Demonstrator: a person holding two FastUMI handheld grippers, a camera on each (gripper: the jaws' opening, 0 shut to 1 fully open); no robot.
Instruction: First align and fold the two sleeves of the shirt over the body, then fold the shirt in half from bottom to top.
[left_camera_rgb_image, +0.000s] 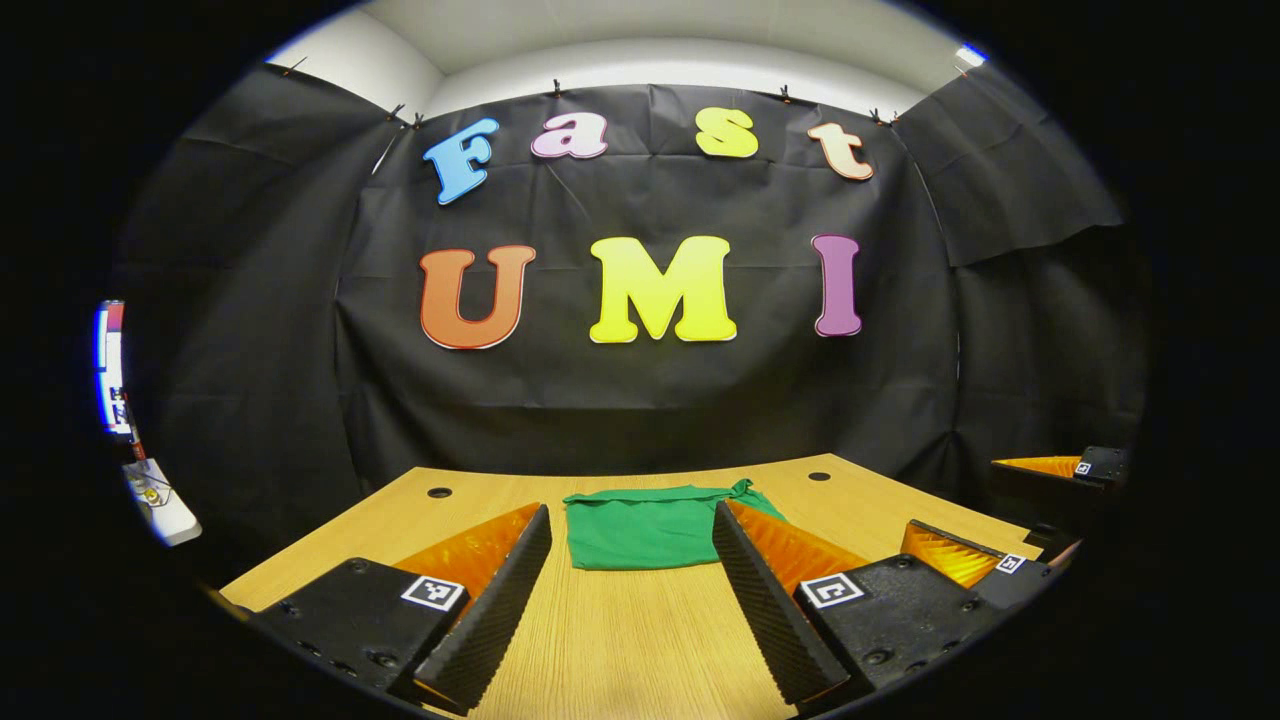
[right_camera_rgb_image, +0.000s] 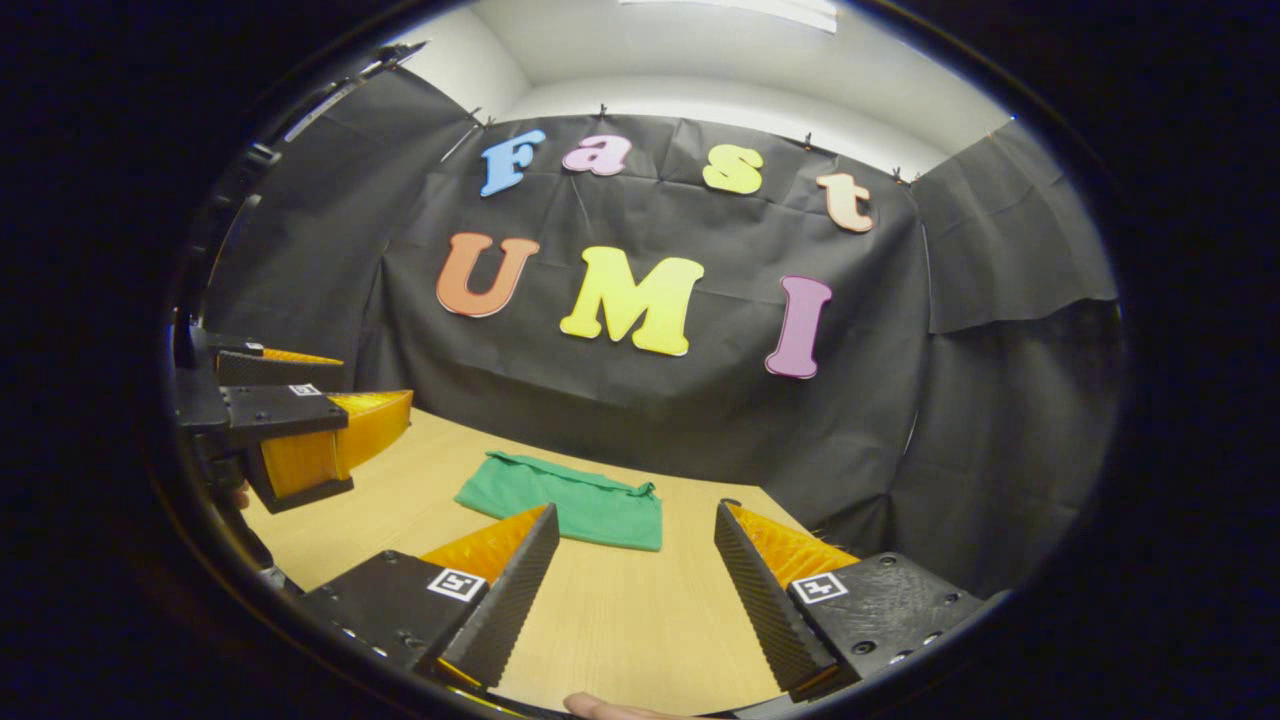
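- In the left gripper view, the left claw (left_camera_rgb_image: 630, 525) sits at the bottom of the frame, its fingers spread wide with nothing between them, above the worktop (left_camera_rgb_image: 630, 640).
- The shirt (left_camera_rgb_image: 650, 525) is a green, folded, flat rectangle lying on the worktop just below the centre of that frame, toward the far edge, well apart from the claw.
- A small bunched bit of cloth sticks up at the shirt's upper right corner.
- Two dark round holes (left_camera_rgb_image: 440, 492) mark the worktop near its far edge, one left of the shirt and one right of it.
- At the lower right of the left gripper view the right claw (left_camera_rgb_image: 1040, 505) shows from the side, its two fingers apart, off the shirt.
- At the far left edge of that view a bright strip and a white object (left_camera_rgb_image: 160, 500) show past the black cloth wall (left_camera_rgb_image: 650, 400); what they are cannot be told.
- In the right gripper view, the right claw (right_camera_rgb_image: 632, 545) is at the bottom of the frame, fingers spread wide and empty, above the worktop (right_camera_rgb_image: 620, 620).
- There the shirt (right_camera_rgb_image: 565, 500) lies left of centre, beyond the fingertips, untouched.
- At the left edge of that view the left claw (right_camera_rgb_image: 340, 395) hangs above the worktop, clear of the shirt.
- A fingertip (right_camera_rgb_image: 600, 708) shows at the very bottom edge of the right gripper view.
- Nothing stands between either claw and the shirt.
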